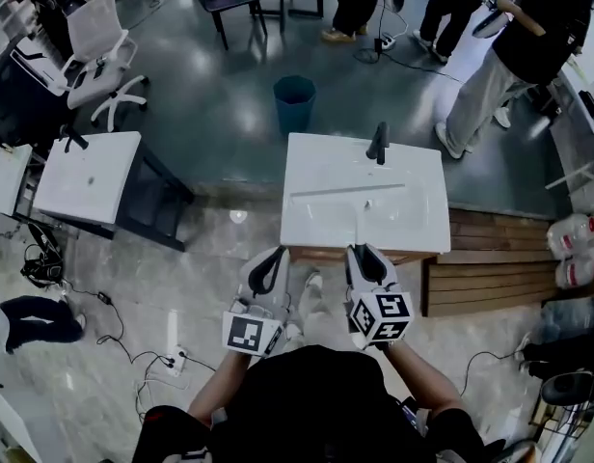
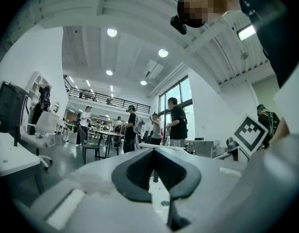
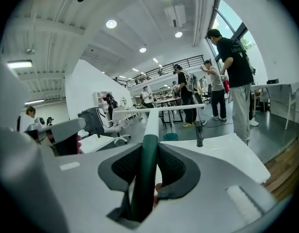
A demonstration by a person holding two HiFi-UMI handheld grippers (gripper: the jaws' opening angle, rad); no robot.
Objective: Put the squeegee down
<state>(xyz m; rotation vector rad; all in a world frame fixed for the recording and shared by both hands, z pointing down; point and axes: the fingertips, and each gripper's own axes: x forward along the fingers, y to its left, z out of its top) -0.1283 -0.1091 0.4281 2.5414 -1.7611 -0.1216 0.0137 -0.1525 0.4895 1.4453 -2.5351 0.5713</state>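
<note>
Holding, nearest me, my right tongs (image 1: 366, 255): the jaws are set part-way apart and the pads are clamped on the dark green handle of the squeegee (image 3: 144, 171).

Item, left tongs (image 2: 153, 150): just beside the right pair and level with it, not touching. The jaws are closed tip to tip with nothing between them. This pair has no share in the load.

Item, squeegee, long axis: the handle runs straight out ahead of the right jaws, away from my body. It turns white past the tips and ends in the blade (image 3: 159, 109), which is set crosswise, left to right.

Item, white basin top (image 1: 418, 222): directly ahead of and below the right tongs. From the head view the blade lies across its near half. I cannot tell whether the blade touches the surface or hangs just above it.

Item, black faucet (image 1: 379, 143): beyond the blade, at the basin's far edge, slightly right of the handle line.

Judgement: the set-down spot is forward and down along the handle's own line. The right hand does it alone.
</note>
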